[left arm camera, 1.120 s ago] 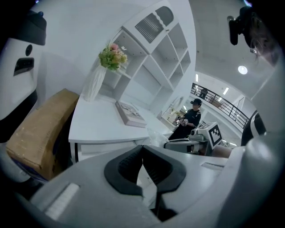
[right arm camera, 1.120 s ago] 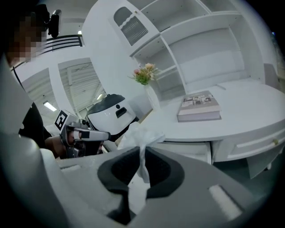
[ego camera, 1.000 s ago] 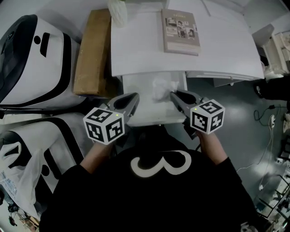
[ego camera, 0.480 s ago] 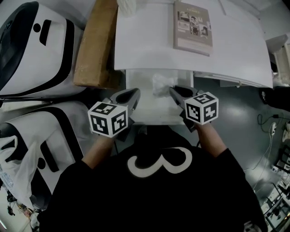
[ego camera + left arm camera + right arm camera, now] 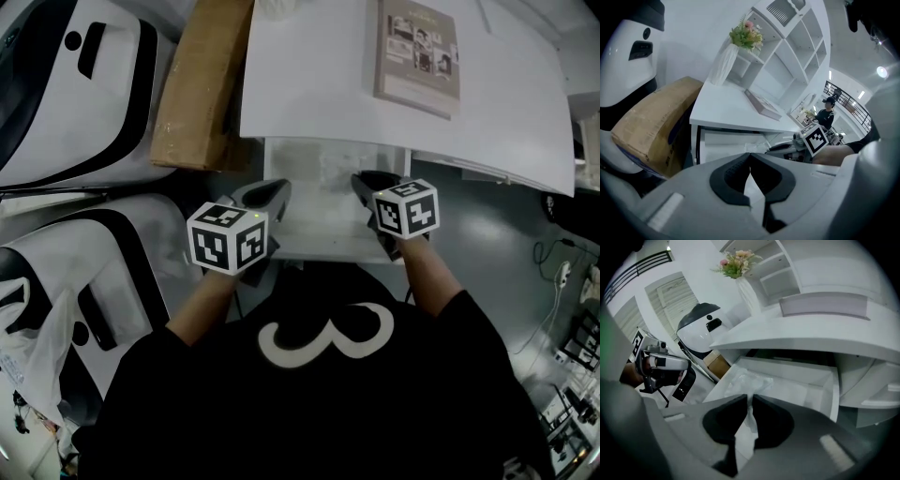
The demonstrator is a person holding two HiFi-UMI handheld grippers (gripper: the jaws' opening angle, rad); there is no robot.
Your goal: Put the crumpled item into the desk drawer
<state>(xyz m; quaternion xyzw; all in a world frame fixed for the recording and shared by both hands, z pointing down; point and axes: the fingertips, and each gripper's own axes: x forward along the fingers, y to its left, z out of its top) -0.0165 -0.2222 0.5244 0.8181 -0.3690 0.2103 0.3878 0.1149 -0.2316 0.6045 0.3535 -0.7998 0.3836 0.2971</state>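
Note:
The white desk drawer [image 5: 319, 230] stands pulled out under the desk top. Inside it, near the back, lies the crumpled translucent item [image 5: 336, 169]. My right gripper [image 5: 359, 181] reaches into the drawer from the right, shut on a fold of the crumpled item [image 5: 745, 379], which runs up between the pads of that gripper [image 5: 750, 399]. My left gripper [image 5: 279, 191] hovers over the drawer's left side. In the left gripper view its tips [image 5: 750, 155] meet with nothing held, above the drawer [image 5: 726, 145].
A book [image 5: 419, 56] lies on the white desk [image 5: 309, 84]. A brown cardboard box [image 5: 199, 89] and white-and-black shells [image 5: 66, 84] crowd the left. A vase of flowers [image 5: 725, 63] stands by a shelf unit. A person [image 5: 827, 112] stands far off.
Both grippers have edged forward over the drawer. The right one has kept its hold on the crumpled item, and the head view has tilted a little.

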